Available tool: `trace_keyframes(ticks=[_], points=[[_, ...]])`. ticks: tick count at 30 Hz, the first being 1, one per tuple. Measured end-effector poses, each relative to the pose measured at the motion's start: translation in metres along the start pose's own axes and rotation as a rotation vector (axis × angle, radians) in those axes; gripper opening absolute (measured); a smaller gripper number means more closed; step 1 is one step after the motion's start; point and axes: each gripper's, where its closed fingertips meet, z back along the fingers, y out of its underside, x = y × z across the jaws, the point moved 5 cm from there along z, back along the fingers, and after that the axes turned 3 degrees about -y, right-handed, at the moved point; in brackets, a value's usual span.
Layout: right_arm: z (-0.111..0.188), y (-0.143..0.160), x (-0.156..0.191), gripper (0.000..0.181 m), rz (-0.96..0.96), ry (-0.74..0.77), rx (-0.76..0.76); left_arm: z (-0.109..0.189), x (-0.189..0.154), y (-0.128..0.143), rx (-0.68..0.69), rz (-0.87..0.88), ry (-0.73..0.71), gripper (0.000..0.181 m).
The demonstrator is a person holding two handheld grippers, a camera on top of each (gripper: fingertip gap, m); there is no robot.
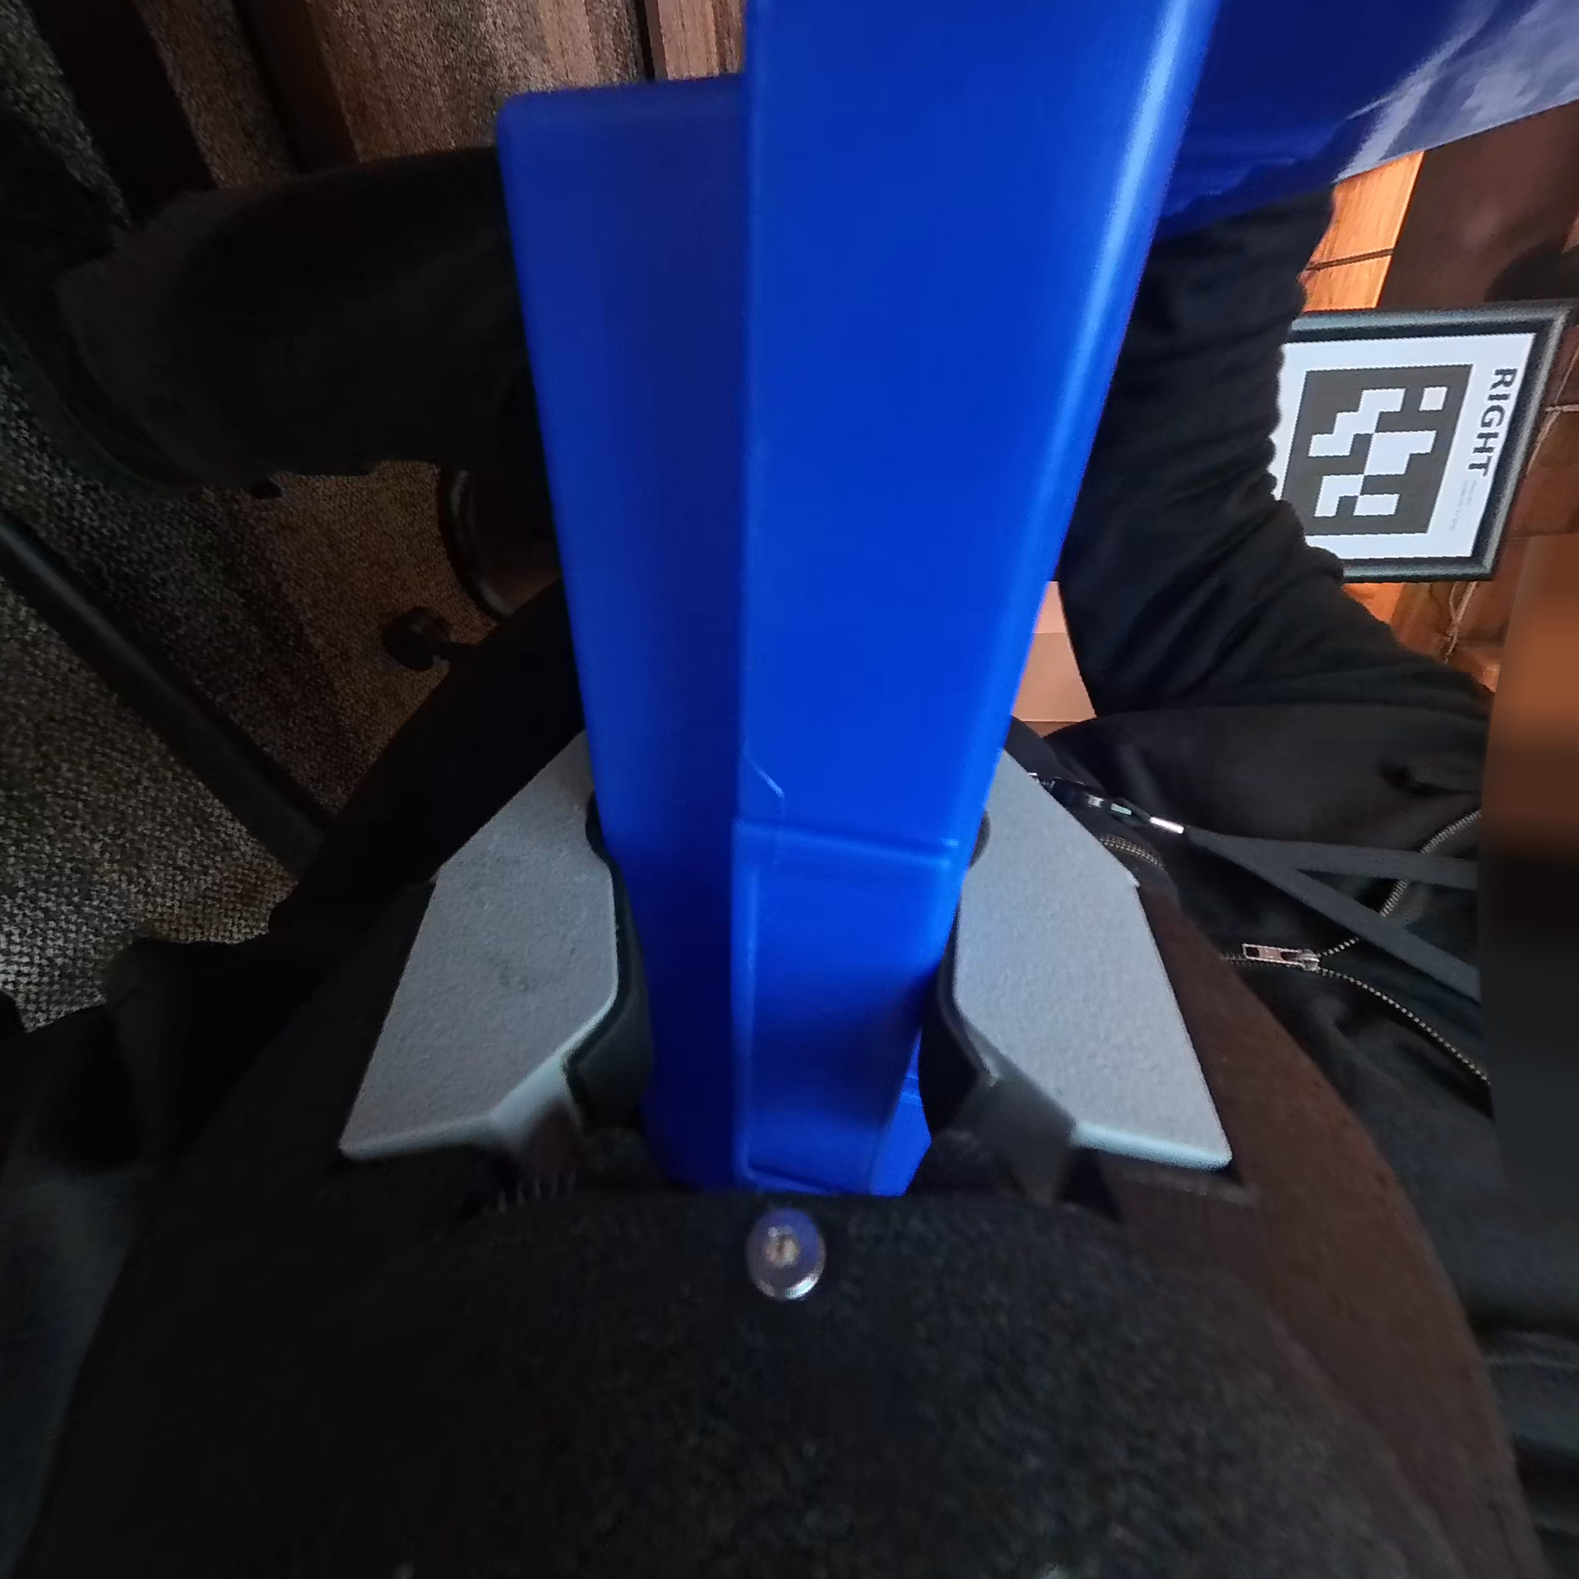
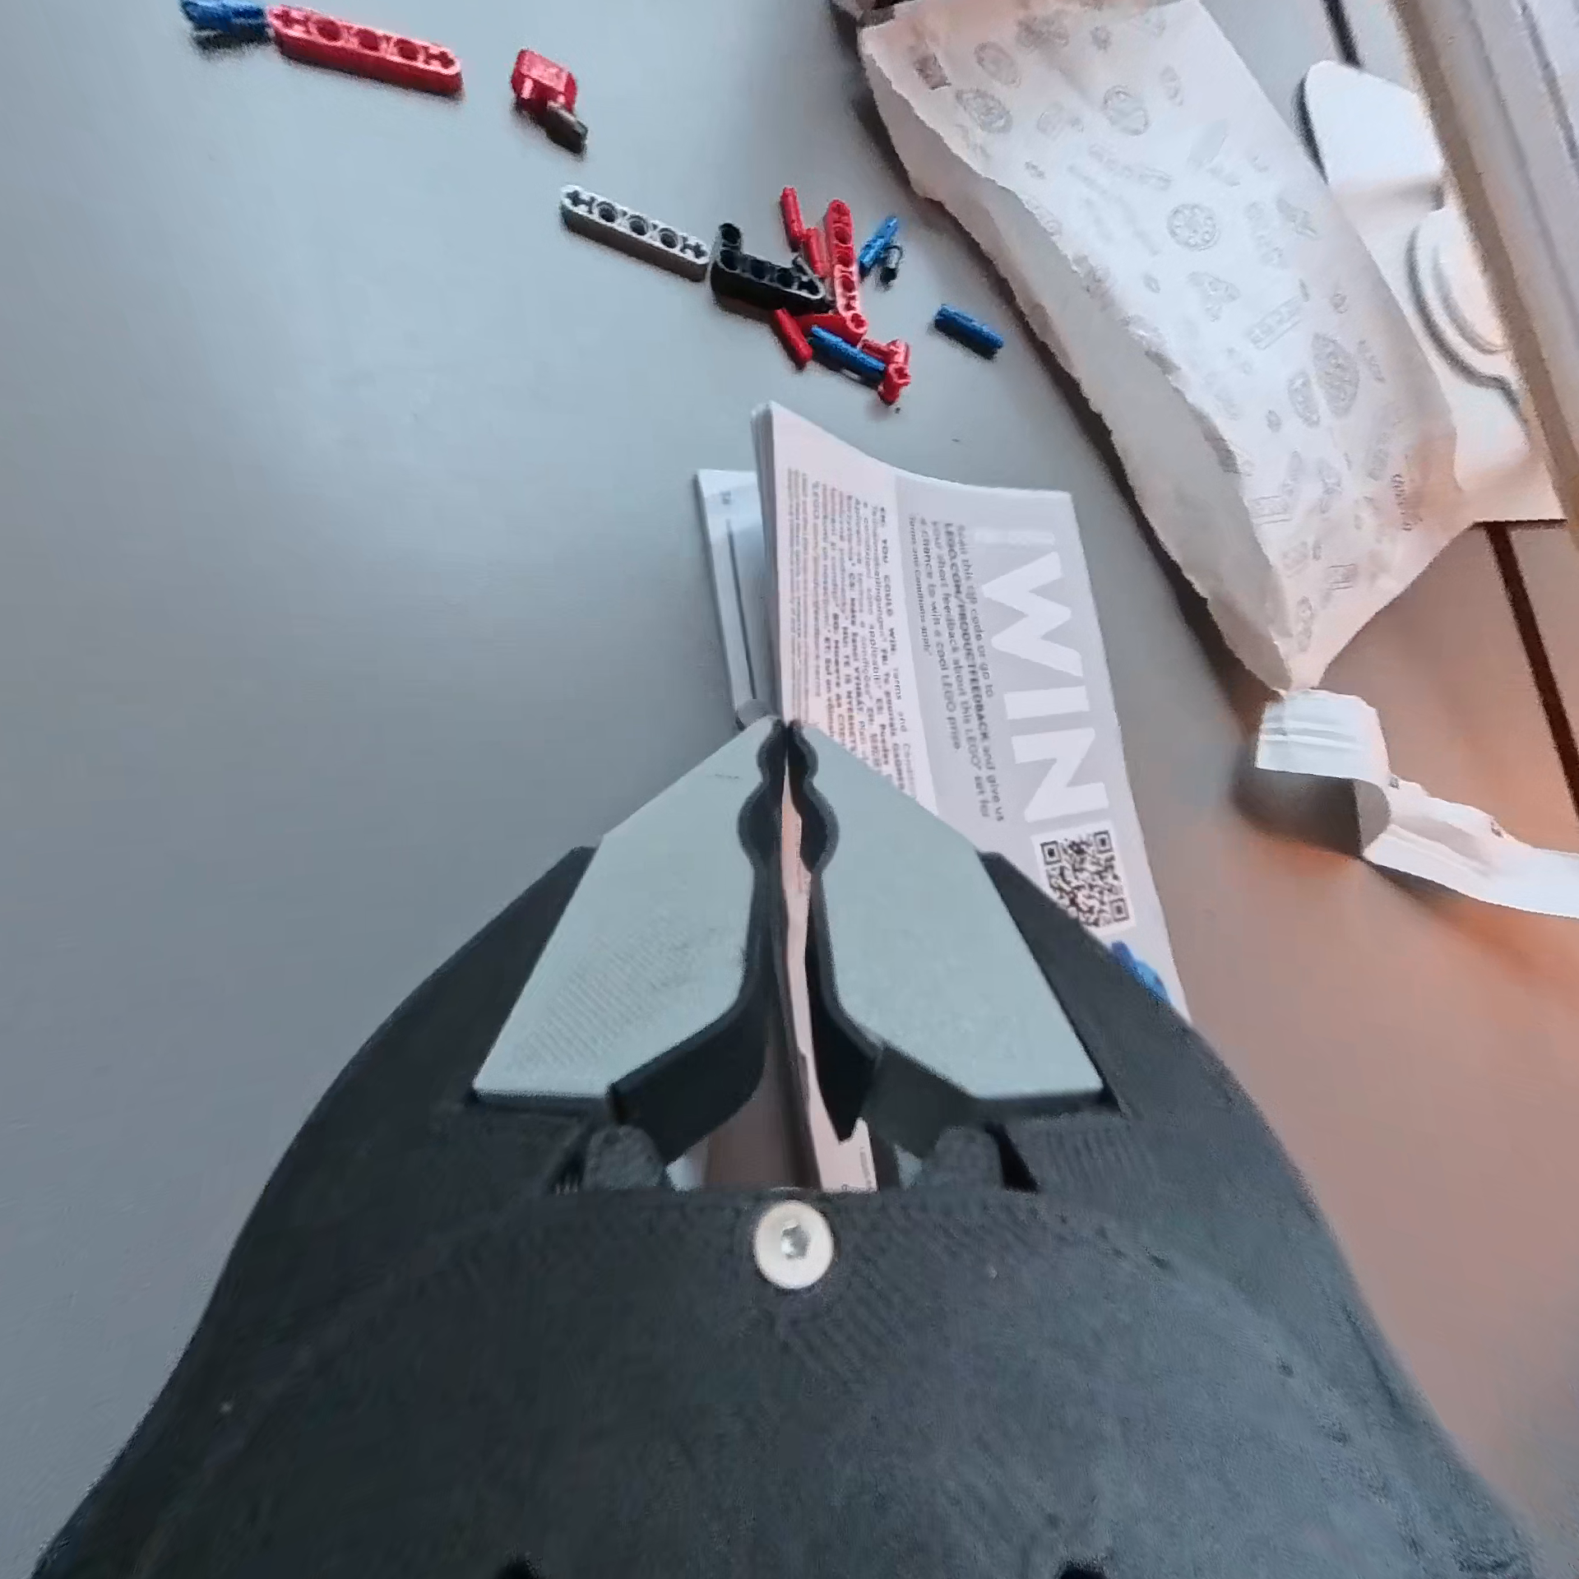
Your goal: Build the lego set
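In the left wrist view, the left gripper (image 1: 782,854) is clamping a tall blue box (image 1: 820,513), its grey fingers (image 1: 504,965) pressing against the box's two sides near its lower end. The box is rising straight toward twelve o'clock and filling the middle of the view. A person in a black zip jacket (image 1: 1239,683) is sitting at three o'clock, and a framed black-and-white marker card (image 1: 1410,444) is standing at about two o'clock. A speckled carpet (image 1: 128,769) is showing at nine o'clock.

In the right wrist view, the right gripper (image 2: 786,726) is pinching the near edge of the instruction booklet (image 2: 957,641), its fingertips meeting on the paper. The booklet is lying on the grey table (image 2: 299,513) and stretching away toward one o'clock, with a white sheet (image 2: 726,581) peeking out beneath its left edge.

The loose lego pieces are sitting well apart from the gripper, toward twelve o'clock. A cluster of red, blue and black pieces (image 2: 829,290) is lying just beyond the booklet's far end, with a light grey beam (image 2: 636,231) touching the cluster's left side and a single blue pin (image 2: 968,329) just to its right. A red beam (image 2: 367,47) and a small red connector (image 2: 547,90) are lying at eleven o'clock near the top edge. A torn white paper bag (image 2: 1153,299) is sprawling at two o'clock.
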Motion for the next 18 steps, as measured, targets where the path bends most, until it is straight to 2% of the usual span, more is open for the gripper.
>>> trace_keyframes(ticks=[4, 6, 8, 12, 15, 18], points=[[0.015, -0.007, -0.019, 0.0, -0.055, 0.174, -0.046, 0.0, 0.0, 0.0, -0.001, -0.001, 0.0, 0.076], [0.032, -0.004, -0.034, 0.0, -0.199, 0.255, -0.112, 0.001, 0.0, 0.0, -0.003, -0.002, 0.0, 0.076], [0.055, 0.007, -0.047, 0.0, -0.412, 0.314, -0.253, 0.001, 0.0, 0.0, -0.004, -0.003, 0.002, 0.076], [0.108, 0.059, -0.064, 0.0, -0.779, 0.532, -0.493, 0.002, 0.0, 0.0, -0.006, -0.005, 0.004, 0.076], [0.137, 0.108, -0.065, 0.0, -1.034, 0.644, -0.576, 0.001, -0.001, 0.001, -0.003, -0.009, 0.007, 0.076], [0.161, 0.136, -0.063, 0.0, -1.138, 0.724, -0.637, 0.0, -0.002, 0.002, 0.003, -0.014, 0.006, 0.076]])
